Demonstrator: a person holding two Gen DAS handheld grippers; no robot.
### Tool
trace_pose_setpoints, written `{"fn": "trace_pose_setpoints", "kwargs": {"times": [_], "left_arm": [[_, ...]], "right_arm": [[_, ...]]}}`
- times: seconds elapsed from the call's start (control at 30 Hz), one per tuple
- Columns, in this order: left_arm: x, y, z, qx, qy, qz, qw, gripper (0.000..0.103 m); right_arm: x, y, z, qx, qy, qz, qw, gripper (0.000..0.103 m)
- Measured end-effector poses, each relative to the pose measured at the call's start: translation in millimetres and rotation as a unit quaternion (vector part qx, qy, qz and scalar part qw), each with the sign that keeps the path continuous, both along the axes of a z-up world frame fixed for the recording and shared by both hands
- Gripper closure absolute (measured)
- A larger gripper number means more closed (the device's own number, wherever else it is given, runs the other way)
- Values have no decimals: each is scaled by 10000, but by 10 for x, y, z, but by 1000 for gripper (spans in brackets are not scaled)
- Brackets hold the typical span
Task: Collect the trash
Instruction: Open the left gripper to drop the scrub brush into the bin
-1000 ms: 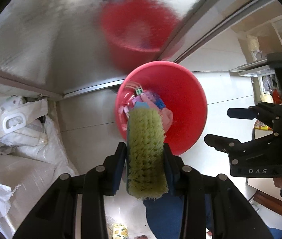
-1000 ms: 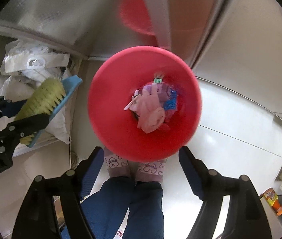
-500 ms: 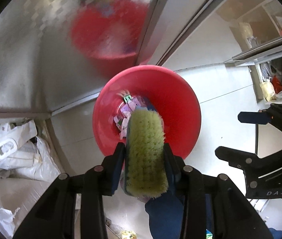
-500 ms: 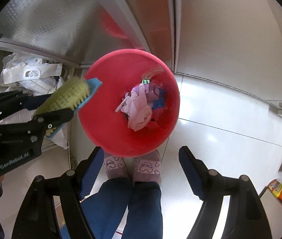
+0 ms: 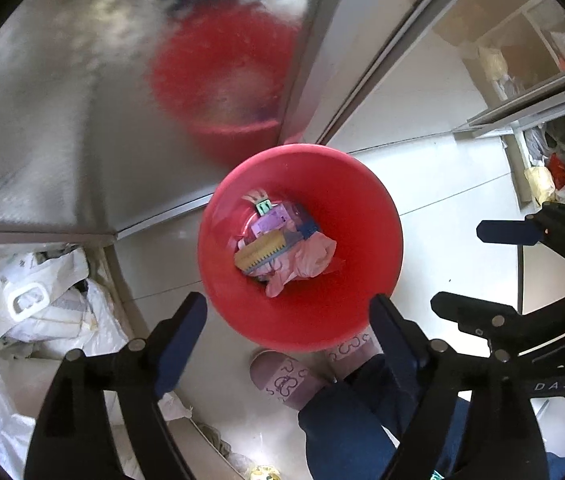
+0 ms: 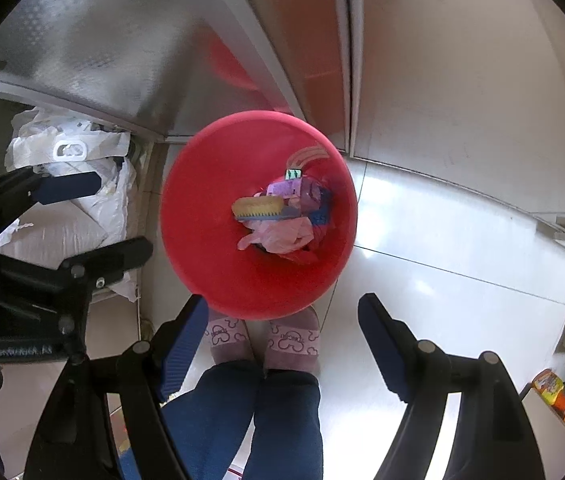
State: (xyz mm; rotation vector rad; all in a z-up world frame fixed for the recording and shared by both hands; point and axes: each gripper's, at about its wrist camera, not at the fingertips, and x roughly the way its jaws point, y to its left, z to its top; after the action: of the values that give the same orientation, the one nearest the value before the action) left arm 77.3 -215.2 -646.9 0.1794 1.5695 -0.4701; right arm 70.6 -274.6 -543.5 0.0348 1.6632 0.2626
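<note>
My left gripper (image 5: 288,316) is opening with nothing between its jaws; the brush (image 5: 260,251) lies in the red bin (image 5: 362,200) at frame centre. My right gripper (image 6: 282,320) hangs open, empty. Best to finish spreading before lifting away.

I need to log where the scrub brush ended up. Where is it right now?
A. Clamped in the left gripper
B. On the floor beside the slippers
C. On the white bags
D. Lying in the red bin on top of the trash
D: the scrub brush lies inside the red bin, among the trash, with nothing between the opening jaws of the left gripper.
</note>
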Motion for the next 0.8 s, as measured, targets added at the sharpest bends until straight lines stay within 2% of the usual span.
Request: {"fn": "trace_pose_setpoints", "kwargs": {"times": [0.13,0.23,0.43,0.53,0.8], "left_arm": [[-35,184,204,-168,47,265,9995,21],[-94,341,444,-89,-6,407,9991,17],[-312,715,1143,49,-21,797,9968,17],[-443,907,1571,71,-98,988,9950,17],[-737,1269,2858,84,-417,1654,9853,17]], "right_arm": [[-6,75,157,2,-10,96,10000,28],[-16,115,355,73,-2,181,9998,28],[-112,364,932,54,28,493,9988,28],[-168,516,1301,57,-9,734,9973,28],[-376,810,2670,237,-501,1242,9907,28]]}}
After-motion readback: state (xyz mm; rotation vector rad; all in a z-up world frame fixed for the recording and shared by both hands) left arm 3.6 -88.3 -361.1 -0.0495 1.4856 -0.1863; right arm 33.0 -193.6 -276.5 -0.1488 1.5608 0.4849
